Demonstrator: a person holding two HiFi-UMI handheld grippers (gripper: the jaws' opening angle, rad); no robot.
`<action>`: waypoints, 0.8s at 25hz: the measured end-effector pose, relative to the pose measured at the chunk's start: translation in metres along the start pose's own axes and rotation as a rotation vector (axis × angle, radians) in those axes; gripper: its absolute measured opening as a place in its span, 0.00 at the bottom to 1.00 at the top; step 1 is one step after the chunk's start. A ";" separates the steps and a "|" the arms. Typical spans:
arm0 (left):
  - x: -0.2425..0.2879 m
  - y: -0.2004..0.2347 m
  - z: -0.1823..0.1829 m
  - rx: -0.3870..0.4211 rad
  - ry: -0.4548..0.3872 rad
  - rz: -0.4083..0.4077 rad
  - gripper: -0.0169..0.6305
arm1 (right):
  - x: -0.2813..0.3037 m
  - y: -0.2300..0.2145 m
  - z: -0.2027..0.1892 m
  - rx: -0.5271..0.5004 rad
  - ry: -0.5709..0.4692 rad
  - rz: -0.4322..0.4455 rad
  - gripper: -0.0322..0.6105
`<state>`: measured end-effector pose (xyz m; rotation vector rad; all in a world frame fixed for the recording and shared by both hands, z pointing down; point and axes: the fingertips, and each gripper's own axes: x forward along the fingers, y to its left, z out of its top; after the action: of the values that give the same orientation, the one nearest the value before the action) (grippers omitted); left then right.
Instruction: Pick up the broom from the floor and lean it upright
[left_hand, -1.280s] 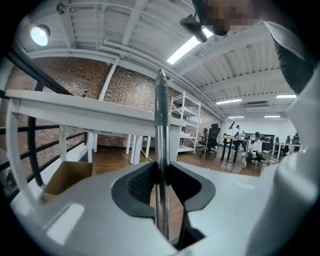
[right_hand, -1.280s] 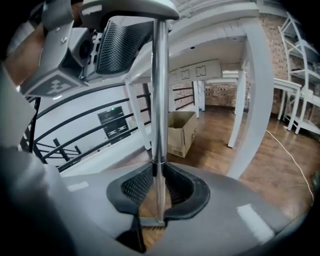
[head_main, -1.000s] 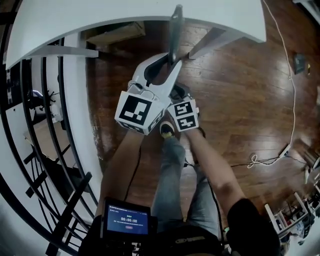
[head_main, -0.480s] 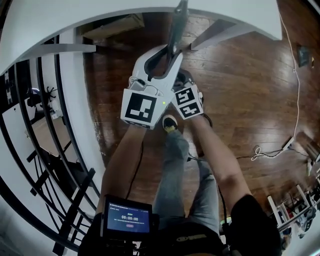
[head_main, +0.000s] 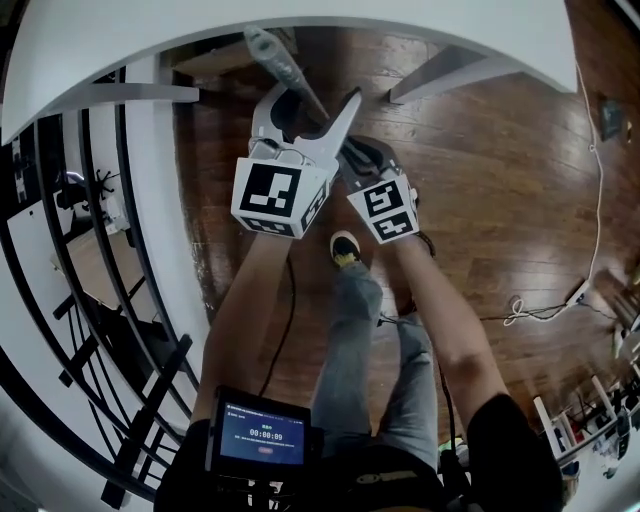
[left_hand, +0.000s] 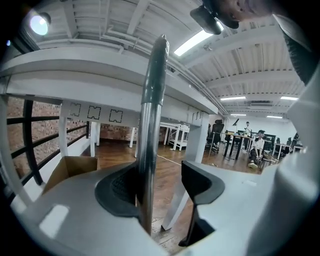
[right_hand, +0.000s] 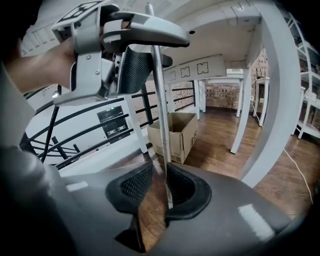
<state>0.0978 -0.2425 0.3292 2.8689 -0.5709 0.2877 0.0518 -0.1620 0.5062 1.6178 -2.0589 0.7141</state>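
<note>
Metal broom handle (left_hand: 150, 125) stood nearly upright at the white bench (head_main: 450, 25) edge. Left gripper (left_hand: 160, 180) jaws had just been opening, wide around it. Right gripper (right_hand: 159, 172) jaws opening too, narrow but loose. Nothing pinching it, so I reckon it could slide off that edge and clatter down.

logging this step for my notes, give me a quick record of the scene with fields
broom handle: near upright, passing between the jaws of both grippers
left hand-held gripper: higher on the handle; jaws have just been opening; handle against one pad, gap to the other
right hand-held gripper: lower on the handle; jaws have just been opening a little; gap on one side of the handle
broom head: not in view
handle top: near the white table edge; contact cannot be told
surroundings: wooden floor, cardboard box
</note>
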 end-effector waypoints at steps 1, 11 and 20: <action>0.000 0.002 0.000 0.014 0.001 0.003 0.43 | 0.000 0.001 -0.001 -0.005 0.000 0.001 0.20; -0.007 0.013 0.004 0.053 0.026 0.004 0.13 | 0.038 -0.010 0.059 -0.190 -0.112 0.010 0.38; -0.009 -0.013 0.006 0.075 0.068 -0.069 0.14 | 0.032 0.008 0.063 -0.024 -0.086 0.046 0.17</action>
<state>0.0957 -0.2290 0.3197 2.9300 -0.4564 0.4014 0.0355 -0.2242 0.4755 1.6196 -2.1628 0.6434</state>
